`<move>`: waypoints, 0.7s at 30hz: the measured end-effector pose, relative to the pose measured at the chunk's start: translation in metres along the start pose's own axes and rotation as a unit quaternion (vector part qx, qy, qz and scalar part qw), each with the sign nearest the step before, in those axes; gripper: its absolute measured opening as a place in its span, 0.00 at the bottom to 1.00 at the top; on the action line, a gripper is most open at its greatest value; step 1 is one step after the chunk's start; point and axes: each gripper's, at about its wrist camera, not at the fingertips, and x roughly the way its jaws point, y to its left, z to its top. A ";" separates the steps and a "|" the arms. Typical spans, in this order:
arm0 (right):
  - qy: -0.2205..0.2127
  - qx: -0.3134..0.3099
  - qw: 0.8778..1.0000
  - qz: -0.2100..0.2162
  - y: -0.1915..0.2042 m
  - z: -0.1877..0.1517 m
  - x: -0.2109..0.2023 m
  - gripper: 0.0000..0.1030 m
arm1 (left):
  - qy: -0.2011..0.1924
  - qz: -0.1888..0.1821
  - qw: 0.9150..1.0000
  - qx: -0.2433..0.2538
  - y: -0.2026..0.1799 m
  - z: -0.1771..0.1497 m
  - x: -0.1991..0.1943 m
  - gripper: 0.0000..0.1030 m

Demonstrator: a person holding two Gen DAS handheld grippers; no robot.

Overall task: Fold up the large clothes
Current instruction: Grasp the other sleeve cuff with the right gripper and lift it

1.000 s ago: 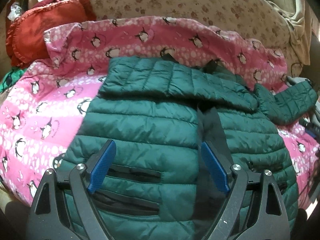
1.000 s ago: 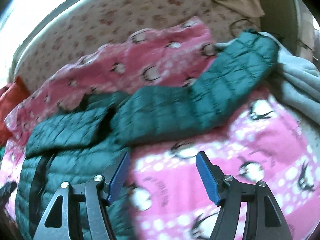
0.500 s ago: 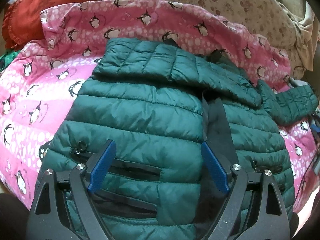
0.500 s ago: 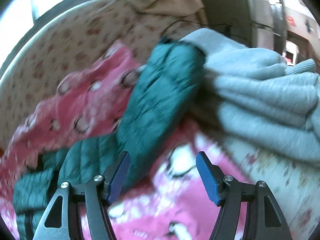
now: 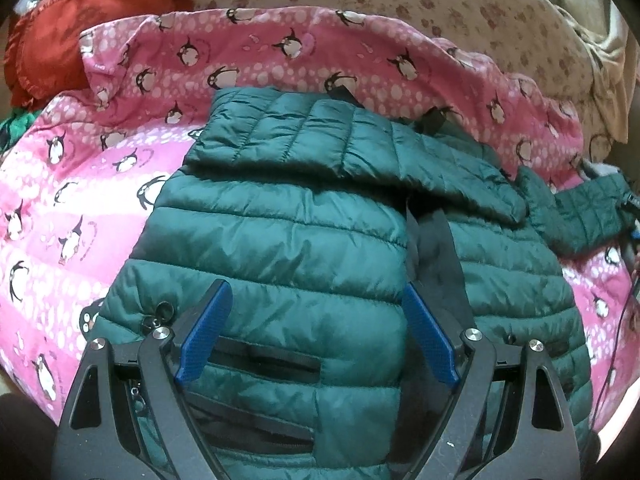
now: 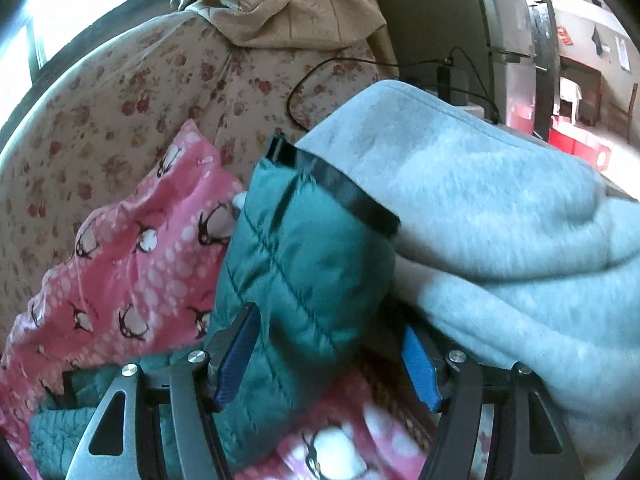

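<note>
Jacket [image 5: 304, 248] spread under my left gripper [image 5: 316, 334], jaws wide, empty, hovering over its pocket panel. Right gripper [image 6: 328, 360] released, sleeve [image 6: 308, 280] between my fingers, cuff ahead against grey sweatshirt [image 6: 500, 220]. Clamp sleeve only, avoid sweatshirt.

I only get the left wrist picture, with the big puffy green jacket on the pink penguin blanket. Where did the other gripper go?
Observer: The right gripper is at the puffy green jacket's sleeve end, with its jaws open around it.
Operator: Is it squeezing the sleeve?
Observer: No, the blue pads aren't pressing it; there's a gap on the right side.
Operator: What's next to the sleeve?
Observer: A pale grey fleecy garment is bunched against the black cuff band.
Operator: Anything behind it?
Observer: A black cable runs over the flowery cream sheet behind the pale grey garment.
</note>
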 end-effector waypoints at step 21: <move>-0.021 -0.040 0.985 0.167 0.058 -0.018 -0.049 0.11 | 0.008 0.033 0.999 0.001 0.006 0.003 0.010 0.85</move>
